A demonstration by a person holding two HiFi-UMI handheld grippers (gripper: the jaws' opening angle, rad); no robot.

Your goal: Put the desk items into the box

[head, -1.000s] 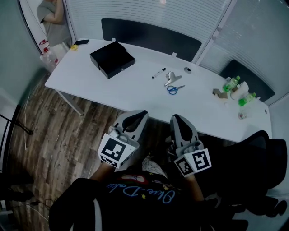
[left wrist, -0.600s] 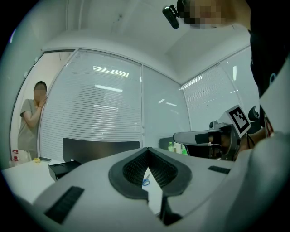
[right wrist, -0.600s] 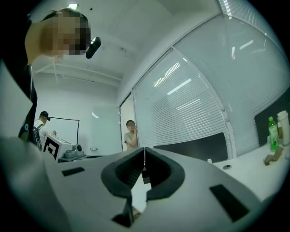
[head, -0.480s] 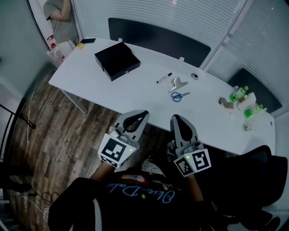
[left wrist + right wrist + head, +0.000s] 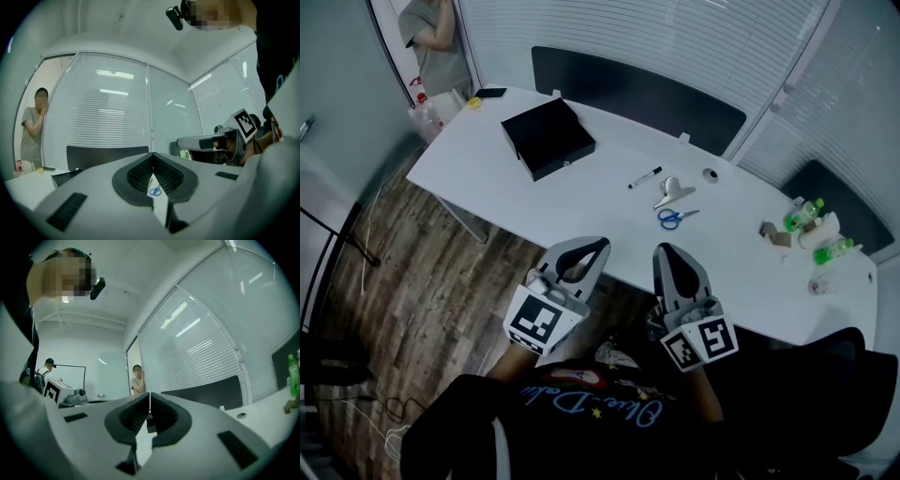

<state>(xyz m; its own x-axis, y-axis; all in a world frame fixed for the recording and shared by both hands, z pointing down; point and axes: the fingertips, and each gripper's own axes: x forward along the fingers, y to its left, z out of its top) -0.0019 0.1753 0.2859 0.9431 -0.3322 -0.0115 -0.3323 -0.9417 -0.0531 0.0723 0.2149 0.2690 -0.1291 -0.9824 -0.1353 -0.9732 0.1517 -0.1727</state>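
Hard bits first. In the left gripper view the left gripper (image 5: 153, 153) fills the whole lower half. All I get of the desk is a sliver through the notch behind its pads, with the blue scissors (image 5: 155, 191) peeking through. Same deal in the right gripper view: the right gripper (image 5: 150, 393) blocks most of it, and there's a dark patch (image 5: 150, 423) in its notch that I can't pin down. The small silver thing (image 5: 672, 193) ahead of the right gripper is too tiny to name, maybe a clip or stapler.

Both grippers are closed right up, tips meeting, nothing in either one. They sit side by side, and in the head view their tips line up roughly with the near edge of the white desk (image 5: 581, 202).

The black box (image 5: 548, 138) sits well ahead and off to the left of the left gripper, toward the desk's far side. A black marker (image 5: 645, 177), the silver thing, the scissors and a little tape roll (image 5: 711, 174) cluster ahead of the right gripper. Green bottles (image 5: 802, 216) are farther right.

A black office chair (image 5: 834, 375) is right of the right gripper, cut off by the frame. A person (image 5: 431, 42) stands past the desk's far left corner, also cut off. Only bare desktop lies between the grippers and the items.
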